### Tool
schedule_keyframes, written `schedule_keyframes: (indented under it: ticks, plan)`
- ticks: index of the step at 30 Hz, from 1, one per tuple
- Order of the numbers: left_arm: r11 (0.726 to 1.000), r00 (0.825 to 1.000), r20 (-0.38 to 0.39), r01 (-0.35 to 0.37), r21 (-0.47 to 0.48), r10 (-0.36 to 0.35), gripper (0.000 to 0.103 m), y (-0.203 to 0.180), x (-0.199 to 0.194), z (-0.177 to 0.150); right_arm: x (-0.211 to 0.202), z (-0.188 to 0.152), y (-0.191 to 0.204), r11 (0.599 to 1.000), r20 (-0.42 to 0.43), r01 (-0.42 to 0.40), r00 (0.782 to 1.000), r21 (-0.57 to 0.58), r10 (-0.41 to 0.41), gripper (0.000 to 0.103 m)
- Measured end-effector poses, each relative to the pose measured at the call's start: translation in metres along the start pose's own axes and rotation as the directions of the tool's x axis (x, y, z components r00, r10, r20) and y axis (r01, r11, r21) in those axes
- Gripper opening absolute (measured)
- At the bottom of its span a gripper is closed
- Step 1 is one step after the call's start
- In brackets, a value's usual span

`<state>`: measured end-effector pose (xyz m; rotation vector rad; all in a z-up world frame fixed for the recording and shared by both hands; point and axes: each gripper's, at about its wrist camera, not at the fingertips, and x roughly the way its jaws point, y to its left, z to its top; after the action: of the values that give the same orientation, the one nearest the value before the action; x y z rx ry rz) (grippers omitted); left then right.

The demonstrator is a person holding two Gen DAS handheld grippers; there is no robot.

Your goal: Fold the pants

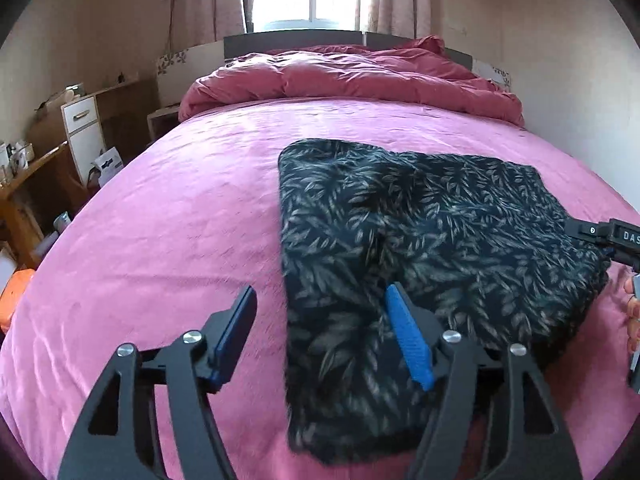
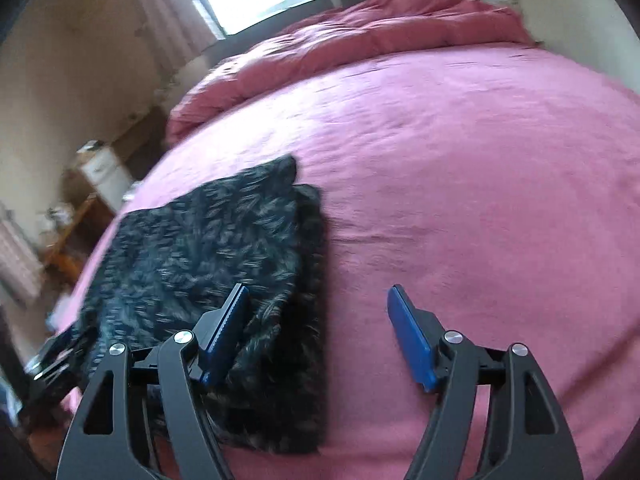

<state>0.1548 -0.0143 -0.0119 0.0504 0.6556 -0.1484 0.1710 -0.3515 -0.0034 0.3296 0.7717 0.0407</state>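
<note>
Left gripper [image 1: 320, 320] jaws wide, empty, poised over the near left edge of the pants [image 1: 420, 248]. Right gripper [image 2: 318, 320] likewise wide and empty, above the pants' right edge. Pants lie as a compact layered rectangle on the pink sheet [image 1: 180, 220], duvet [image 1: 352, 80] bunched far behind. Judged: folding nearly complete; next calls for a final half-fold or edge-squaring, gripping all layers together

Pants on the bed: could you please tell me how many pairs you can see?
1. The dark leaf-print pants lie folded on the pink bedsheet, near its front edge, with the open left gripper at their left edge. Others may lie hidden under the red quilt.
</note>
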Motion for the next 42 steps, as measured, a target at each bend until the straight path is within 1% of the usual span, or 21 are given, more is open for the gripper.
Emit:
schedule_keyframes:
  ticks: [1,2,3,4,6,8,9,10,12,13,14,16,19,21,24,27,30,31,33,38,42]
  plan:
    - [1.000,1.000,0.005,-0.010,0.008,0.010,0.071,-0.003,-0.004,-0.002,-0.007,-0.001,0.001,1.000,0.007,0.010,1.000,0.003,-0.010,0.070]
    - [1.000,1.000,0.013,-0.018,0.016,0.018,0.076,-0.006,-0.007,-0.004,-0.017,-0.003,0.006,1.000,0.028,0.012,1.000,-0.002,-0.012,0.070]
    - [1.000,1.000,0.031,-0.006,0.023,0.005,0.084,-0.008,-0.015,-0.006,-0.027,-0.006,0.010,1.000,0.051,0.015,0.999,-0.014,-0.014,0.070]
    - [0.999,0.999,0.044,0.021,0.026,-0.022,0.087,-0.016,-0.022,-0.008,-0.037,-0.008,0.018,0.999,0.074,0.013,0.997,-0.035,-0.011,0.070]
    - [0.998,0.998,0.041,0.048,0.048,-0.050,0.088,-0.022,-0.023,-0.012,-0.044,-0.015,0.032,0.997,0.075,0.020,0.997,-0.072,-0.015,0.070]
    - [0.997,1.000,0.029,0.007,0.079,-0.009,0.088,-0.029,-0.020,-0.014,-0.037,-0.024,0.041,0.991,0.034,0.082,0.996,-0.110,-0.079,0.070]
    - [0.996,1.000,0.012,-0.003,0.088,0.002,0.089,-0.031,-0.016,-0.016,-0.031,-0.026,0.041,0.985,0.010,0.128,0.992,-0.119,-0.128,0.072]
    - [0.997,1.000,-0.002,0.000,0.083,0.000,0.089,-0.030,-0.013,-0.017,-0.024,-0.030,0.034,0.982,-0.035,0.162,0.986,-0.097,-0.166,0.078]
    - [0.999,0.999,-0.046,0.019,0.049,-0.017,0.090,-0.026,-0.005,-0.017,-0.020,-0.033,0.019,0.990,-0.075,0.140,0.987,-0.017,-0.141,0.080]
    - [0.999,0.999,-0.050,0.023,0.041,-0.021,0.090,-0.024,-0.004,-0.018,-0.017,-0.033,0.011,0.992,-0.090,0.120,0.989,0.025,-0.117,0.081]
    - [0.999,0.999,-0.045,0.021,0.041,-0.020,0.090,-0.024,-0.004,-0.020,-0.017,-0.033,0.011,0.992,-0.090,0.121,0.989,0.022,-0.119,0.081]
    - [0.999,0.999,-0.041,0.011,0.046,-0.009,0.090,-0.024,-0.002,-0.019,-0.019,-0.034,0.017,0.990,-0.065,0.142,0.988,-0.008,-0.143,0.081]
    - [1.000,0.999,-0.033,0.001,0.023,0.000,0.090,-0.022,-0.007,-0.020,-0.027,-0.041,0.018,0.992,-0.024,0.121,0.992,0.017,-0.121,0.082]
    - [1.000,1.000,-0.013,-0.027,0.009,0.028,0.101,-0.024,-0.016,-0.023,-0.038,-0.045,0.022,0.994,0.003,0.112,0.994,0.021,-0.112,0.083]
    - [0.998,0.998,0.038,-0.059,0.009,0.058,0.101,-0.030,-0.036,-0.029,-0.055,-0.059,0.037,0.992,0.031,0.124,0.992,-0.031,-0.123,0.086]
    - [0.995,0.995,0.033,-0.098,0.027,0.098,0.101,-0.038,-0.047,-0.035,-0.060,-0.075,0.061,0.988,0.033,0.131,0.991,-0.083,-0.129,0.090]
    - [0.987,0.986,0.040,-0.161,0.016,0.160,0.101,-0.041,-0.060,-0.043,-0.071,-0.093,0.077,0.985,0.046,0.131,0.991,-0.115,-0.127,0.094]
    - [0.987,0.986,0.043,-0.160,0.010,0.159,0.101,-0.040,-0.064,-0.047,-0.075,-0.099,0.083,0.984,0.053,0.130,0.991,-0.120,-0.124,0.096]
    - [0.993,0.992,0.048,-0.120,-0.011,0.121,0.101,-0.035,-0.072,-0.053,-0.083,-0.110,0.092,0.981,0.069,0.154,0.987,-0.116,-0.147,0.100]
    - [0.987,0.994,0.032,-0.096,-0.126,0.101,0.101,-0.014,-0.084,-0.065,-0.094,-0.133,0.109,0.972,0.100,0.183,0.980,-0.148,-0.169,0.099]
    - [0.984,0.993,0.029,-0.111,-0.137,0.116,0.101,-0.010,-0.089,-0.072,-0.106,-0.146,0.123,0.963,0.153,0.199,0.973,-0.180,-0.173,0.099]
